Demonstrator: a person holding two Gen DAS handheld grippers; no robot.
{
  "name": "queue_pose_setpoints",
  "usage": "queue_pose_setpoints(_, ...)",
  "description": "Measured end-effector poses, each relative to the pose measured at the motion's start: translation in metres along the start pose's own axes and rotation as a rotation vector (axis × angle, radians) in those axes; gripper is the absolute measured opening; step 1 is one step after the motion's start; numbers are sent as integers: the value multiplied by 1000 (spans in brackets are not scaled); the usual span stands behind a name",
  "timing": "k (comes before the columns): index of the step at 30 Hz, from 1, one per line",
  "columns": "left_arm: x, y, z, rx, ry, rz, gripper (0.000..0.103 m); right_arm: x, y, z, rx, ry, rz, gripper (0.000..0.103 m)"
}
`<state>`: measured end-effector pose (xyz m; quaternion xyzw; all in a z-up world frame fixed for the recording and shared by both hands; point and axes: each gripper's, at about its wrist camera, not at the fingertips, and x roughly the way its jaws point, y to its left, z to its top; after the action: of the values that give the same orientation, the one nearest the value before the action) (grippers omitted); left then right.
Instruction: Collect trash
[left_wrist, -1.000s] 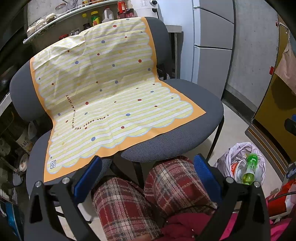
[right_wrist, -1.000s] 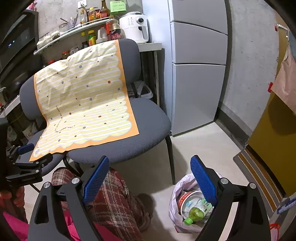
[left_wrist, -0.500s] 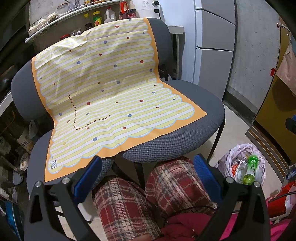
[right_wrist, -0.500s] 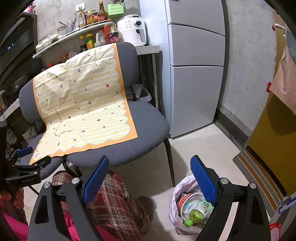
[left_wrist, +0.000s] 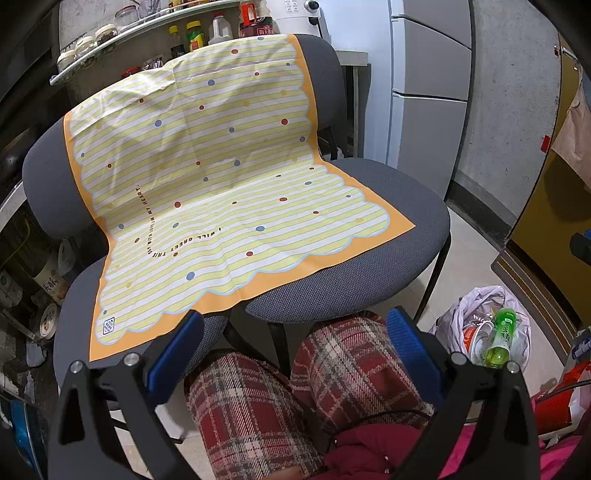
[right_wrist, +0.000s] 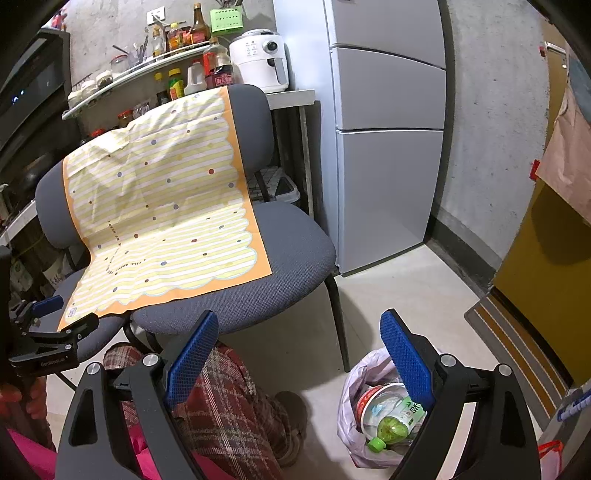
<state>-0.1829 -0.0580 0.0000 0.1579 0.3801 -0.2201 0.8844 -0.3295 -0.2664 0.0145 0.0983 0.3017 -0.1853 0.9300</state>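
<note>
The trash bag (right_wrist: 364, 373) is thin, pale plastic, open at the top. It sits on the floor (right_wrist: 399, 295) to the right of the gray chair (right_wrist: 295, 254). Inside lie a green bottle (right_wrist: 397, 424) and a red and white cup (right_wrist: 365, 400). My right gripper (right_wrist: 299, 350) hides part of the bag. My left gripper (left_wrist: 295, 332) and my right one are both wide open and hold nothing. A yellow striped cloth (left_wrist: 207, 192) covers the chair. A fridge (right_wrist: 388, 147) stands behind the chair.
</note>
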Motion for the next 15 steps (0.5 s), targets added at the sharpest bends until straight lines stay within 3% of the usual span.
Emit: queue_pose_setpoints(15, 0, -1, 0, -1, 1, 2, 96, 0, -1, -1, 2, 1, 0, 89)
